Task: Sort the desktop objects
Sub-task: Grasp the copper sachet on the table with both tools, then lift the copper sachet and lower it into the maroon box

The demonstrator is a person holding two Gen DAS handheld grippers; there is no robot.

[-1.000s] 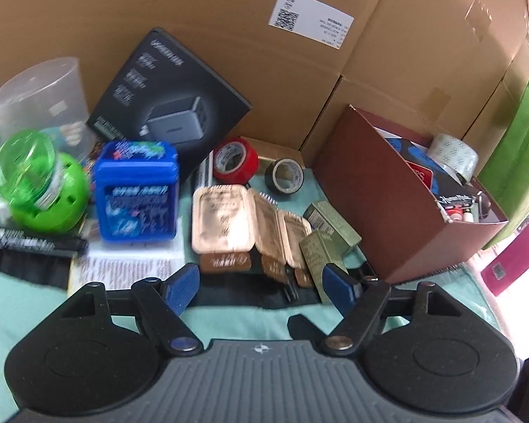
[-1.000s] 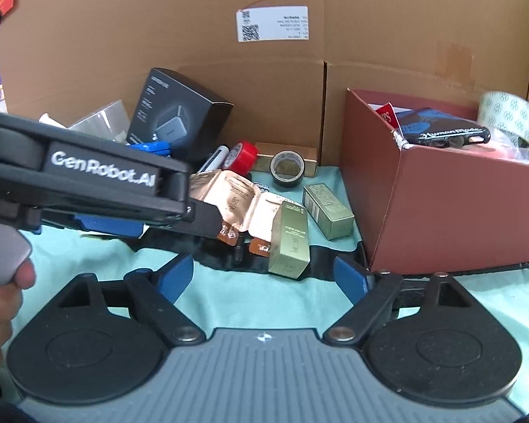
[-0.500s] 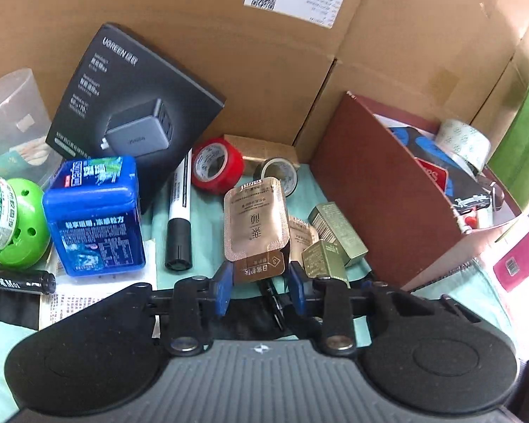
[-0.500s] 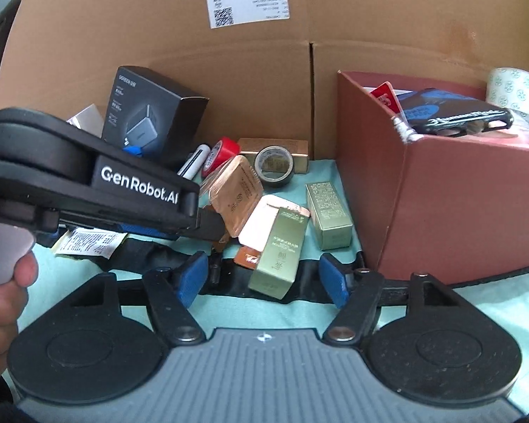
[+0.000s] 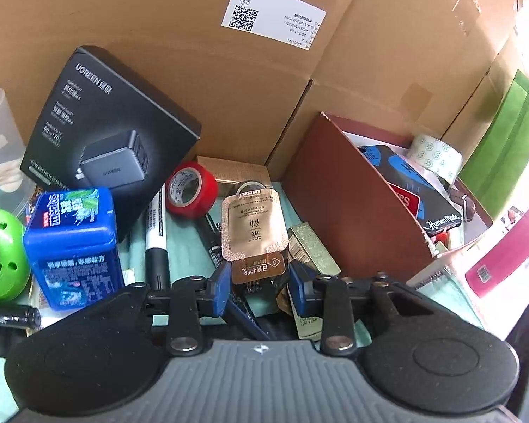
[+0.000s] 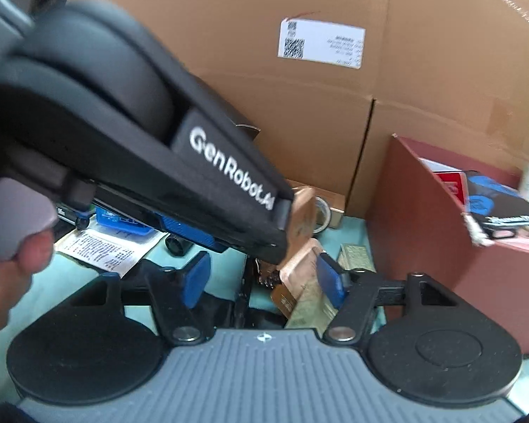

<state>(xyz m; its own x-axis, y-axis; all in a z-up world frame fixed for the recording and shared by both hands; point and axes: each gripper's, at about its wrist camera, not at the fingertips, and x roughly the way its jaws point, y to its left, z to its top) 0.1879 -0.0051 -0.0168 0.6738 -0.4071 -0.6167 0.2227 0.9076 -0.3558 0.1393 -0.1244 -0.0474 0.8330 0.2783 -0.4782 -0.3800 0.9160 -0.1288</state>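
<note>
Between the left gripper's (image 5: 259, 283) clamped fingers stands a copper sachet (image 5: 253, 227); the right gripper (image 6: 261, 278) gapes below.

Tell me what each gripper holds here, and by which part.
The left gripper pinches the rose-gold sachet by its brown bottom edge, lifted upright. The right gripper is open and holds nothing.

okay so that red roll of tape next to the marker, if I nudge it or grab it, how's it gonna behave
The red tape roll stands on its edge, core hole facing forward, so a nudge would probably send it rolling toward the marker or the black charger box. It looks rigid with a hollow core, likely light. Its glossy rim may slip, so pinching through the core seems safer.
</note>
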